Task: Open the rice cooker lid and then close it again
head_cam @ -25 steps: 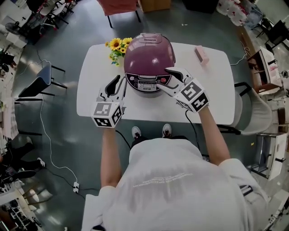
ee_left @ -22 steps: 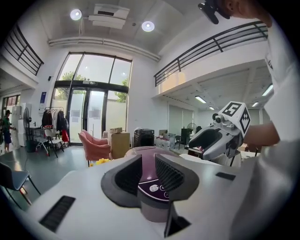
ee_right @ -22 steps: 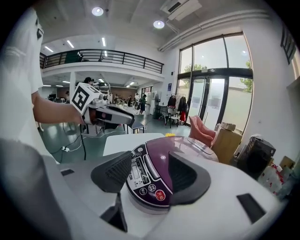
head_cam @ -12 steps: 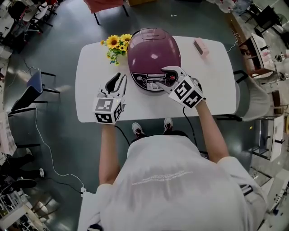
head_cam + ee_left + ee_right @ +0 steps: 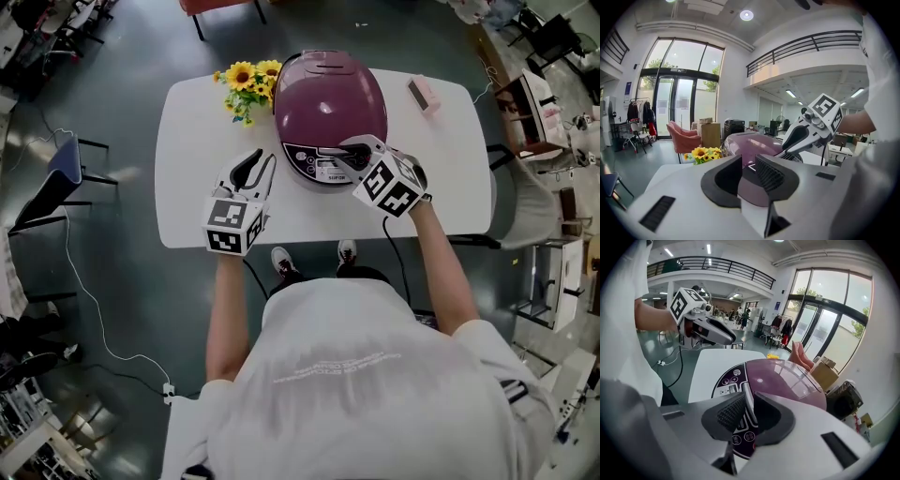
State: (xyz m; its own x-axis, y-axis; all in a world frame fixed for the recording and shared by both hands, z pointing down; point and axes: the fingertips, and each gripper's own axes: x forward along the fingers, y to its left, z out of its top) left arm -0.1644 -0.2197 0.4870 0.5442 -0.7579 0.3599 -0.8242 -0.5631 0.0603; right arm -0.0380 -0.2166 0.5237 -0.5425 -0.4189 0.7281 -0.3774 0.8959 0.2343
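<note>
A purple rice cooker stands with its lid down at the middle back of the white table. My right gripper hangs over the cooker's front control panel. Its jaws are closing to a narrow gap. In the right gripper view the silver release bar shows through that gap, and I cannot tell if the pads touch it. My left gripper sits just left of the cooker, pointing at its side. The left jaws stand partly apart with nothing between them.
A bunch of sunflowers lies at the cooker's back left. A pink box rests at the back right of the table. A chair stands left of the table and another at its right. A cable runs across the floor.
My right gripper has come down onto the cooker's front and its jaws have narrowed from wide apart. My left gripper has sunk a little and drawn closer to the cooker.
</note>
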